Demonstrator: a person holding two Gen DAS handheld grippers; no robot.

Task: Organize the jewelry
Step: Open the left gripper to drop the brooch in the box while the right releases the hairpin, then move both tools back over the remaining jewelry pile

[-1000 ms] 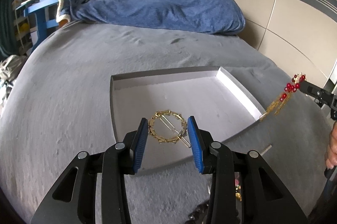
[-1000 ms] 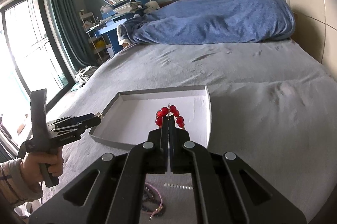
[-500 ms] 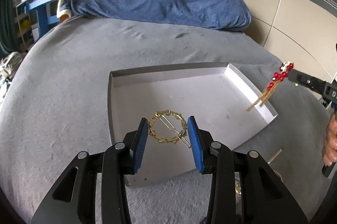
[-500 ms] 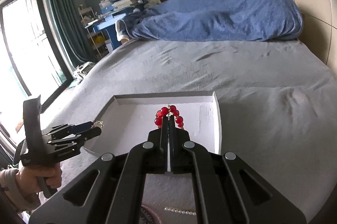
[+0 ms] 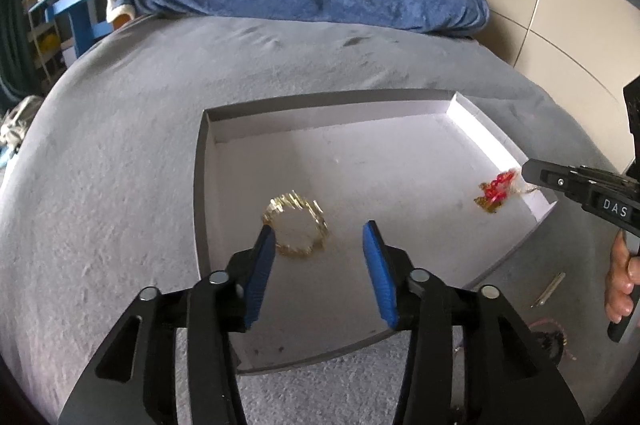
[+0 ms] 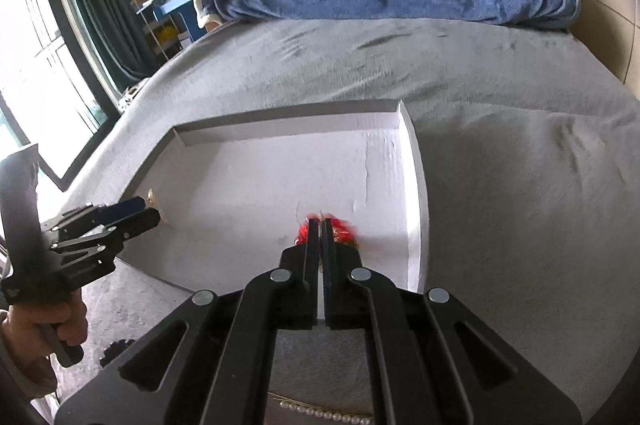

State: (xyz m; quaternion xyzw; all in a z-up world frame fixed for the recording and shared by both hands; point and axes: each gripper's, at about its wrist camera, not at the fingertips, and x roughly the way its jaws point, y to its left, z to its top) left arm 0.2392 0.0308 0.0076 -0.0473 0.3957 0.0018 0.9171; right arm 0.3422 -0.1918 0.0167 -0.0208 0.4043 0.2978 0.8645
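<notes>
Ahead of the left gripper [image 5: 319,230], low in the shallow white tray [image 5: 408,107], the gold wreath hairpin [image 5: 297,225] is lying flat on the tray floor. Jaws are opening; the ring is sitting against the inner face of the left pad, free of the right one, so nothing is pinching it. Reads as a release just made.

Wreath judged light, thin wire and small leaves, easily bent. Best taken across the ring's rim or on the straight pin crossing it, with little squeeze. On the smooth card floor it is likely to skate if nudged.

Further right, near the tray's right wall, the right gripper [image 6: 322,223] is pointing down into the tray with its jaws nearly together, clamped on the red bead hairpin [image 6: 344,231]. Red beads are bulging out either side of the tips; gold tassels [image 5: 486,203] are bunching against the floor in the left wrist view. Cannot tell whether the beads themselves are resting yet.

Bead pin judged light and floppy at the tassel end, stiff at the shaft; beads are round and slippery, so the shaft is the place to hold.

Below the right gripper, outside the tray on the grey bedcover [image 6: 520,185], a pearl strand [image 6: 320,412] is waiting.
</notes>
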